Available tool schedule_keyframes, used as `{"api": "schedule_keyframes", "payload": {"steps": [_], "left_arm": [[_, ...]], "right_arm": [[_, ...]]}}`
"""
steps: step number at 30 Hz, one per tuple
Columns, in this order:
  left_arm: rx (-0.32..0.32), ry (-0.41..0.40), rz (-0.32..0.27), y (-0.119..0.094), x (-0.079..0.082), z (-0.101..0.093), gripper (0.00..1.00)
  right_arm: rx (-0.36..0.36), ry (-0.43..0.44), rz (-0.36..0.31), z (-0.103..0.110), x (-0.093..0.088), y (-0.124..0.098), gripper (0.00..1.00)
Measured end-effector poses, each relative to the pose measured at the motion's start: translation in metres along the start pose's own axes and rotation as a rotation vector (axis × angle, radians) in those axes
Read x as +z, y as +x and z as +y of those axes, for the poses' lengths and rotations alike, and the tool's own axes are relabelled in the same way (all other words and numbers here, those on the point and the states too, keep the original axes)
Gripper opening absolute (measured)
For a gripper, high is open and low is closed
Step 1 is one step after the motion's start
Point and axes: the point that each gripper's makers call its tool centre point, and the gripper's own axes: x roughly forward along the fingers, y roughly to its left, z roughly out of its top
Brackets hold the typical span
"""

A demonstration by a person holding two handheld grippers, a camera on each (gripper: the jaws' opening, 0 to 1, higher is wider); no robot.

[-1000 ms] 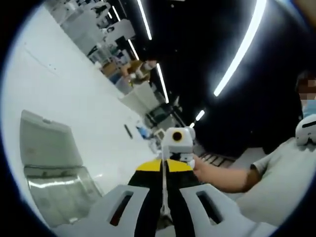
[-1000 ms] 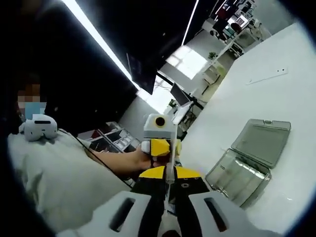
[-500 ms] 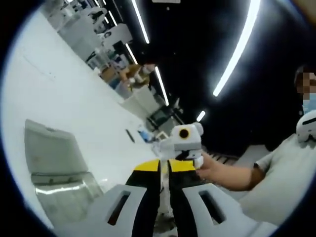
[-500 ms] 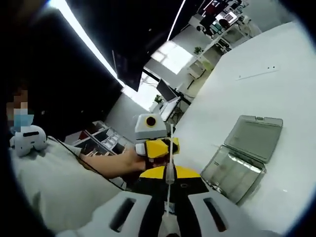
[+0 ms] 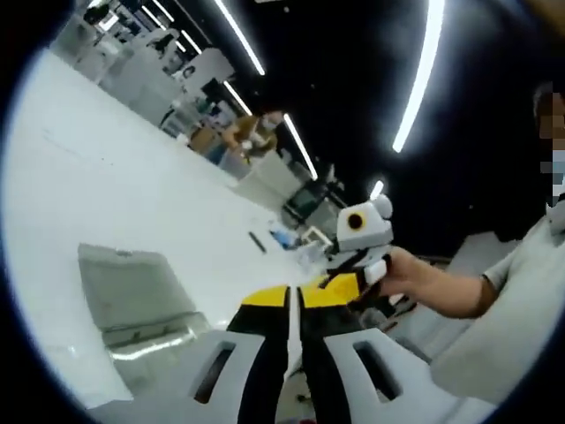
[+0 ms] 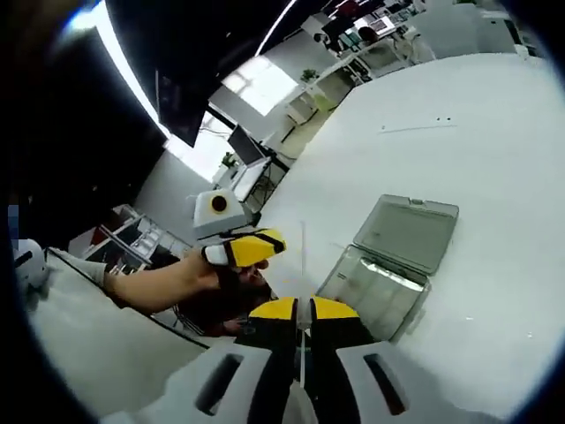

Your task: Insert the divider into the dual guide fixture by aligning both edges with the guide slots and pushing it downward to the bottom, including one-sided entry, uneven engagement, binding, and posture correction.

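divider [image 6: 303,265]: thin, clear, edge-on | right gripper [image 6: 303,311]: pinching it | left gripper [image 5: 294,296]: jaws pressed together | fixture [image 6: 391,265]: clear, lid open, on table [image 6: 494,159]

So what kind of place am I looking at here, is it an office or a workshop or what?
Most likely a big open-plan lab or workspace. Long strip lights run across a dark ceiling, rows of desks with equipment fill the background, and a wide white table holds a clear plastic case with its lid open.

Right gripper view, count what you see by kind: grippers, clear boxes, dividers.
Grippers: 2, right gripper, left gripper
Clear boxes: 1, clear hinged box, open on the white table
Dividers: 1, thin clear divider in the right gripper
Total: 4
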Motion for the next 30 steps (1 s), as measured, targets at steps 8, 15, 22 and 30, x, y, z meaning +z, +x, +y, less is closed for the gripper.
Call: {"api": "schedule_keyframes", "payload": {"steps": [8, 15, 22, 30], "left_arm": [[0.03, 0.056, 0.054, -0.012, -0.009, 0.006, 0.0], [0.033, 0.068, 0.083, -0.022, -0.018, 0.012, 0.0], [0.015, 0.068, 0.099, -0.027, -0.023, 0.012, 0.0], [0.009, 0.086, 0.126, -0.036, -0.031, 0.015, 0.0]], "right_arm": [[-0.168, 0.014, 0.039, -0.023, -0.011, 0.004, 0.0], [-0.292, 0.0, 0.07, -0.035, -0.018, 0.011, 0.0], [-0.369, 0.067, 0.113, -0.044, -0.029, 0.016, 0.0], [-0.435, 0.106, 0.117, -0.052, -0.031, 0.021, 0.0]]}}
